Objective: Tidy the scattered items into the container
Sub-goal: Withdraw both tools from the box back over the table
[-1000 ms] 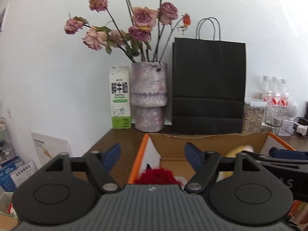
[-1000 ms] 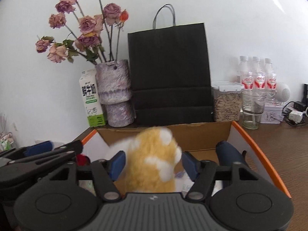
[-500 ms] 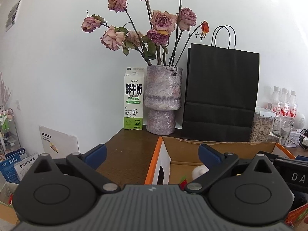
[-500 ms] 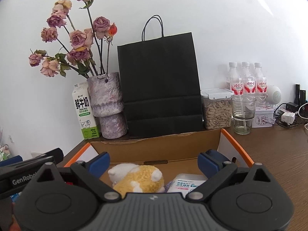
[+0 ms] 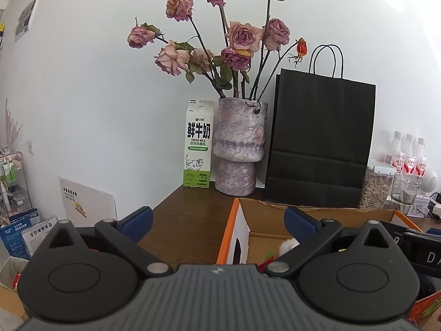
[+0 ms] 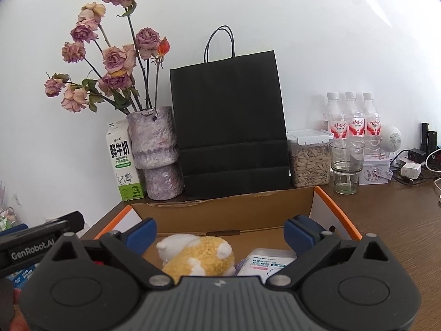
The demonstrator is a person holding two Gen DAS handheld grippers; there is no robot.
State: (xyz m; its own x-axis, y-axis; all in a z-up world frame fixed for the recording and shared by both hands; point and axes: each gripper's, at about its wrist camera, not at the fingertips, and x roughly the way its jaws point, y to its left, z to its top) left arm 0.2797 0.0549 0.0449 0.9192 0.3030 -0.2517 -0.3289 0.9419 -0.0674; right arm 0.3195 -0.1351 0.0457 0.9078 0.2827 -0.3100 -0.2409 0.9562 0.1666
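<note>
The open cardboard box with orange edges (image 6: 220, 215) sits just below both grippers. Inside it lies a yellow-and-white plush toy (image 6: 198, 256), and to its right a white packet of cotton swabs (image 6: 267, 262). My right gripper (image 6: 220, 231) hovers over the box, open, its blue pads wide apart and clear of the toy. My left gripper (image 5: 217, 222) is open too and straddles the box's left wall (image 5: 234, 229). Past that wall I see a white bit of plush (image 5: 288, 245) and a sliver of something red (image 5: 268, 258).
Along the wall behind the box stand a milk carton (image 5: 198, 143), a vase of dried roses (image 5: 238, 149) and a black paper bag (image 6: 228, 121). A jar of seeds (image 6: 310, 160), a glass (image 6: 346, 168), water bottles (image 6: 355, 118) and chargers fill the table's back right.
The right gripper's jaws spread and let go of the plush toy, which now lies in the box. The left jaws widened too, and the red item has sunk almost out of its view.
</note>
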